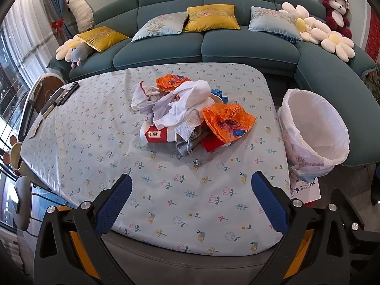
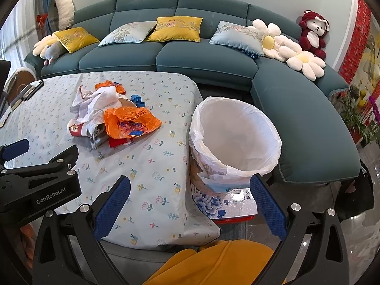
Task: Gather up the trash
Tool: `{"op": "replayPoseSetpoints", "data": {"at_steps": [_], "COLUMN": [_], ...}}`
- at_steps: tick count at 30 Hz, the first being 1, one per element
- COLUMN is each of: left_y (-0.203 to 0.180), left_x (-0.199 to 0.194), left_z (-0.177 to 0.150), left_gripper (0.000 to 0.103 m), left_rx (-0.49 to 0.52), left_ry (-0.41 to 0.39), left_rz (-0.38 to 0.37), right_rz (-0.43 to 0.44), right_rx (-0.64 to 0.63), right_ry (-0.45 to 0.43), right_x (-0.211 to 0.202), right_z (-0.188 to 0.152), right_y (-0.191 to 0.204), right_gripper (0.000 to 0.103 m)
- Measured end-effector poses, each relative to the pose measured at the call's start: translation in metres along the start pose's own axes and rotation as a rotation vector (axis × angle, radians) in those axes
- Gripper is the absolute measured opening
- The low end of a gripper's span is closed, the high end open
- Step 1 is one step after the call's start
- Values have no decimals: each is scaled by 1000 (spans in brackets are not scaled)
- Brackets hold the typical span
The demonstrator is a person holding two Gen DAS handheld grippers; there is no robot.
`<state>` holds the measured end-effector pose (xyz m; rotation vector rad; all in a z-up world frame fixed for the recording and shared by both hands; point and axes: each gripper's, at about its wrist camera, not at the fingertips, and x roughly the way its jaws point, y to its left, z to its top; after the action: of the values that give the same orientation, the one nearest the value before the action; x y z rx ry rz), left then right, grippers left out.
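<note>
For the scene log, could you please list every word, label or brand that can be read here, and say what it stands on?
"GenRobot.AI": white letters on the black body of the left gripper, seen in the right wrist view.
Purple script on the trash bin under its white bag: only partly visible, not readable.
Emblem on the red and white paper cup: too small.
Print on the orange plastic bag: crumpled, unreadable.

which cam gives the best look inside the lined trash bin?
Right wrist. The trash bin sits near centre there, its mouth open to the camera, so the white liner's inside shows, with no trash visible in it. The left wrist view pushes the bin to the right edge, distorted, showing less of its inside.
</note>
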<state>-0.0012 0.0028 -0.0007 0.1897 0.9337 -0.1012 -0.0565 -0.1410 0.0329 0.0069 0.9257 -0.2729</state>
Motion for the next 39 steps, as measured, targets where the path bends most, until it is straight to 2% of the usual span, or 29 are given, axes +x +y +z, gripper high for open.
{"op": "replayPoseSetpoints", "data": {"at_steps": [16, 39], "left_y": [-3, 1], "left_x": [-4, 0], "left_z": [-3, -3], "left_gripper": [96, 96], "left_rx": [13, -18], "left_ry": [-42, -23], "left_rz": [1, -1], "right_rz": [-6, -6], "right_rx": [5, 9], "right_ry": [-3, -22], "right_x": [0, 0], "right_z": [-2, -3], "right_y": [-1, -1], "right_gripper": [96, 96]}}
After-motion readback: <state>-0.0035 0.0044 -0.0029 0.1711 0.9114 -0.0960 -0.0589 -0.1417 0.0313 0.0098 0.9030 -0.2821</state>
